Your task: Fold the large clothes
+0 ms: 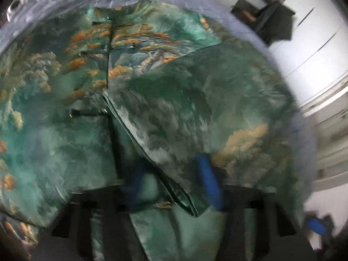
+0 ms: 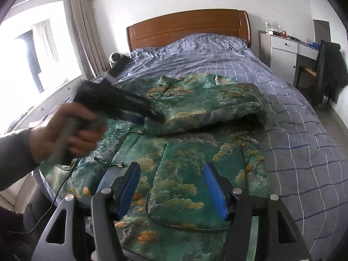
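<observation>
A large green garment [image 2: 184, 163] with an orange and grey cloud print lies spread on the bed, one part folded over its upper half. A hand [image 2: 65, 134] holds my left gripper [image 2: 155, 116], whose tips meet at the folded part's near edge, shut on the cloth. The left wrist view is blurred: the garment [image 1: 174, 108] fills it, and my left gripper [image 1: 171, 184] straddles a fold edge with its blue pads [image 1: 208, 180] smeared. My right gripper [image 2: 171, 187] hovers open over the garment's near hem, nothing between its fingers.
The bed has a blue checked sheet [image 2: 304, 141] and a wooden headboard [image 2: 189, 26]. A white desk [image 2: 287, 45] and a chair with a dark jacket [image 2: 330, 69] stand at the right. A white device [image 2: 115, 57] sits at the bed's far left. A thin cable [image 2: 61, 187] hangs near the front.
</observation>
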{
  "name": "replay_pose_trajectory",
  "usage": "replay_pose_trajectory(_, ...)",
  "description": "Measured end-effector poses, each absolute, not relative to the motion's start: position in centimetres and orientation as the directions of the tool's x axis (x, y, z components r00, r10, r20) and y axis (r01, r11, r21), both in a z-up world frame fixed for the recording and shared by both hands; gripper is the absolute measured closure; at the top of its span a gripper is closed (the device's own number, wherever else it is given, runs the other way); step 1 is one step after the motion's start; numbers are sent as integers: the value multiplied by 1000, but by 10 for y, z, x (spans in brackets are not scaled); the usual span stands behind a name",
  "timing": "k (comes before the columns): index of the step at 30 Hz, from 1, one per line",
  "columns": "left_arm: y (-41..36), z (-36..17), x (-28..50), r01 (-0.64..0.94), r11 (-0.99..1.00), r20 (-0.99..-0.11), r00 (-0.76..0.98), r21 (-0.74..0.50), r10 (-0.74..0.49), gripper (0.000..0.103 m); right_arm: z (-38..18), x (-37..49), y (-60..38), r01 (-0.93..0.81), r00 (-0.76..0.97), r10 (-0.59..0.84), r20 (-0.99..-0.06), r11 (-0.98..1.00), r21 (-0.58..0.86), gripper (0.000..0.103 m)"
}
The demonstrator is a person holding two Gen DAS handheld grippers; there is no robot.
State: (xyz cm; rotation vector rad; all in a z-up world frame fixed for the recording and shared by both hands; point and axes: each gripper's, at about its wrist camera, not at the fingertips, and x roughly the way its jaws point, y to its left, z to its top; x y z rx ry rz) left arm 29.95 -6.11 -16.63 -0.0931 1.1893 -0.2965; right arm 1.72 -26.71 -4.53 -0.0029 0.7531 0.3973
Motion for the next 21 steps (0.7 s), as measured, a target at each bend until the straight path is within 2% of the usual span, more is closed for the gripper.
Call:
replay_pose_trajectory(3, -60, -148, 298, 187, 957, -891, 360, -221, -276, 97, -45, 15, -270, -345, 673, 340, -657, 930, 127, 41)
replay_pose_trajectory(6, -55, -106, 305, 234, 959, -854, 455, -160, -253, 98, -41, 19, -280, -327, 682, 341, -647, 934, 147, 41)
replay_pose_trajectory(9, -34, -78, 329, 205, 967, -821, 519, -152, -239, 98, -33, 39, -293, -330, 688, 339, -642, 934, 140, 41)
replay_pose_trajectory(11, -17, -77, 349, 170, 972, -817, 530, -161, -228, 97, -22, 61, -302, -323, 709, 308, -634, 941, 97, 41)
replay_pose_trajectory(14, -3, -104, 373, 134, 980, -847, 494, -150, -197, 96, -6, 102, -313, -323, 746, 273, -607, 946, 28, 41)
replay_pose_trajectory(17, 3, -139, 384, 94, 988, -895, 418, -125, -154, 86, -5, 154, -316, -329, 743, 236, -626, 944, -35, 41)
replay_pose_trajectory(19, 9, -147, 382, 72, 989, -901, 407, -130, -148, 70, -12, 192, -317, -339, 715, 230, -660, 940, -40, 41)
replay_pose_trajectory(20, 10, -146, 380, 74, 986, -892, 421, -151, -168, 54, -17, 209, -318, -339, 700, 225, -677, 940, -37, 41)
replay_pose_trajectory(21, 11, -145, 376, 74, 984, -879, 442, -161, -177, 48, -21, 225, -317, -341, 687, 228, -690, 939, -30, 41)
